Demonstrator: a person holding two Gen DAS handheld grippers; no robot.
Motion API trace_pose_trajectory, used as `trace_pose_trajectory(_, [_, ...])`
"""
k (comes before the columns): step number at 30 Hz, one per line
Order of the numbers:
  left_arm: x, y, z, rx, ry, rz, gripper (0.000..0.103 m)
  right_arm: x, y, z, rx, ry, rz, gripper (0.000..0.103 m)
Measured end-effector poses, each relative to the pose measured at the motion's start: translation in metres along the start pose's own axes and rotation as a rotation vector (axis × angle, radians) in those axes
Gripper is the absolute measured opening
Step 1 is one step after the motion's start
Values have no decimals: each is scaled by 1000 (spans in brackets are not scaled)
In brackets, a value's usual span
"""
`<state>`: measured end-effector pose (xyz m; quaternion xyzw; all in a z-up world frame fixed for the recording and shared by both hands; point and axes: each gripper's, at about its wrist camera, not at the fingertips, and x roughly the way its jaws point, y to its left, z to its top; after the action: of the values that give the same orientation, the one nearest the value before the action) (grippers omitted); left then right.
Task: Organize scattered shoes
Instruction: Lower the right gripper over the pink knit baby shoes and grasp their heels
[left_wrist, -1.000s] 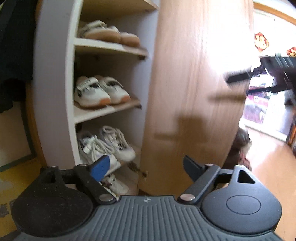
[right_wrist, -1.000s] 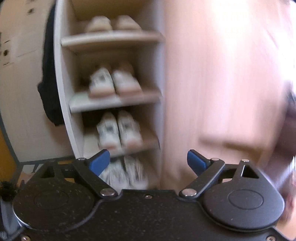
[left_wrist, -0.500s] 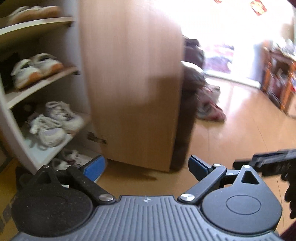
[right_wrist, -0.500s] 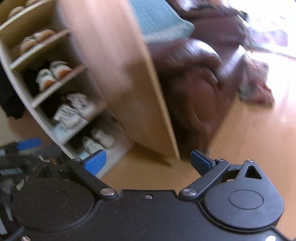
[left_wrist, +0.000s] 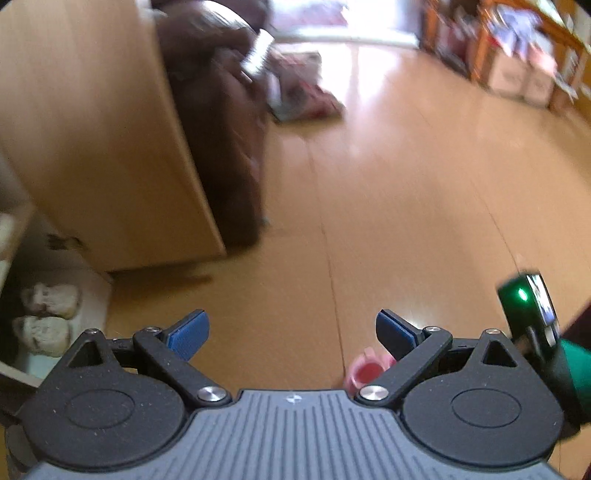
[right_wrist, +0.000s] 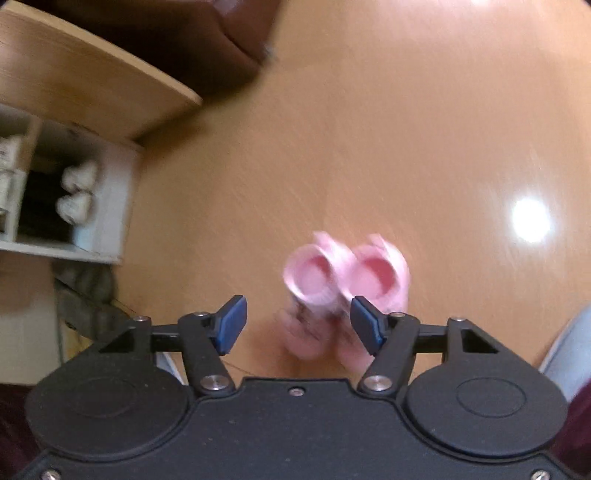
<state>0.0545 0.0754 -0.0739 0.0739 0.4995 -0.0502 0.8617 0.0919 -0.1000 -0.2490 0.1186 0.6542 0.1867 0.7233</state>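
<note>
The pair of small pink shoes (right_wrist: 345, 280) stands side by side on the glossy wooden floor (right_wrist: 369, 147), openings up, long axes running near to far. It lies just ahead of the right gripper (right_wrist: 297, 325), slightly right of centre; the jaws gape, empty. The left gripper (left_wrist: 291, 334), also spread and empty, sits farther left. White shoes (right_wrist: 75, 192) fill the white shelf unit (right_wrist: 110, 206) at left.

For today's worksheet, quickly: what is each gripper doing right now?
Left gripper: open, holding nothing.
Right gripper: open, empty, above the pink shoes on the floor.
</note>
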Motion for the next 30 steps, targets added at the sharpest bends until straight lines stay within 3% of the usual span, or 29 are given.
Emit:
trace_pose_trajectory(5, [26, -21, -22, 124, 127, -62, 98, 14, 2, 7, -30, -1, -29, 65])
trace_pose_trajectory(12, [31, -25, -36, 177, 166, -102, 97, 36, 8, 11, -53, 15, -19, 53])
trace_pose_trajectory(18, [35, -29, -48, 222, 199, -135, 97, 56, 16, 15, -64, 32, -23, 50])
trace_pose_trajectory(21, [37, -31, -54, 245, 215, -152, 97, 62, 10, 18, -65, 37, -46, 41])
trace_pose_trajectory(25, [39, -26, -57, 244, 215, -135, 97, 74, 7, 17, -50, 32, -95, 32])
trace_pose_trajectory(30, [37, -15, -57, 227, 198, -109, 97, 85, 4, 19, -37, 36, -115, 31])
